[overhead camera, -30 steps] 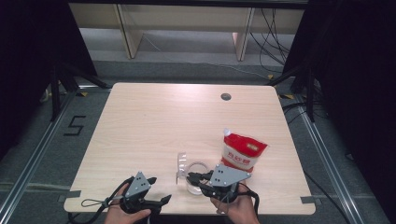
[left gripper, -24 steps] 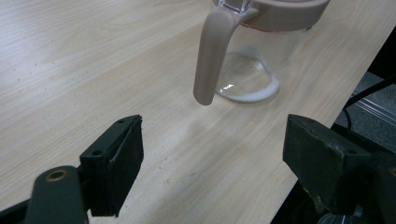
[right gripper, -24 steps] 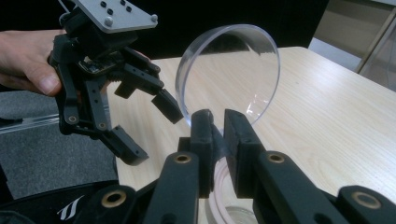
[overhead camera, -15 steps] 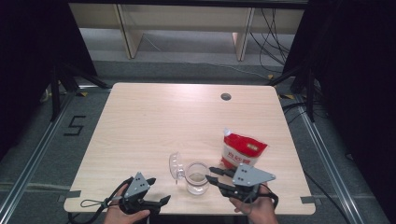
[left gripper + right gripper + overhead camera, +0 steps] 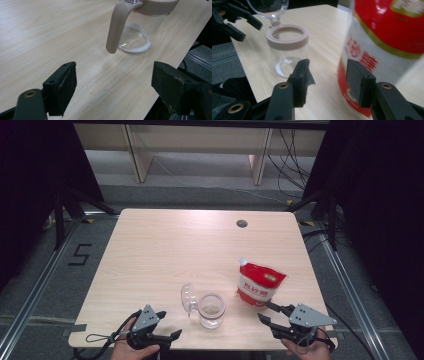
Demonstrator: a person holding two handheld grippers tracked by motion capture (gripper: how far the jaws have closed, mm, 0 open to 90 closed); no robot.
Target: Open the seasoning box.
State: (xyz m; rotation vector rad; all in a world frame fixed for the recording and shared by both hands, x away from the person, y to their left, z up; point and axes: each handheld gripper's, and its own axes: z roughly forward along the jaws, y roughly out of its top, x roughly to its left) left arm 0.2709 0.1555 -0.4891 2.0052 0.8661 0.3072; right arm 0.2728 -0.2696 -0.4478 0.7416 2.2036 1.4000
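Both grippers sit at the counter's [image 5: 150,250] near edge, jaws apart and empty: the left gripper [image 5: 167,336] by the left corner, the right gripper [image 5: 268,314] just short of the red bag [image 5: 260,284]. Between them stands a glass jar [image 5: 211,310], its lid [image 5: 187,297] flipped open. Up close, the right gripper view shows the jar's beige rim [image 5: 287,36]; the left gripper view shows a beige latch [image 5: 117,27] hanging down.

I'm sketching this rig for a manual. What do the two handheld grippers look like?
Each is black, with two jaws ending in blocky pads and brass-coloured rivets at the joints. The left gripper and the right gripper each carry a grey three-cornered plate on top. A black cable loops from the left one.
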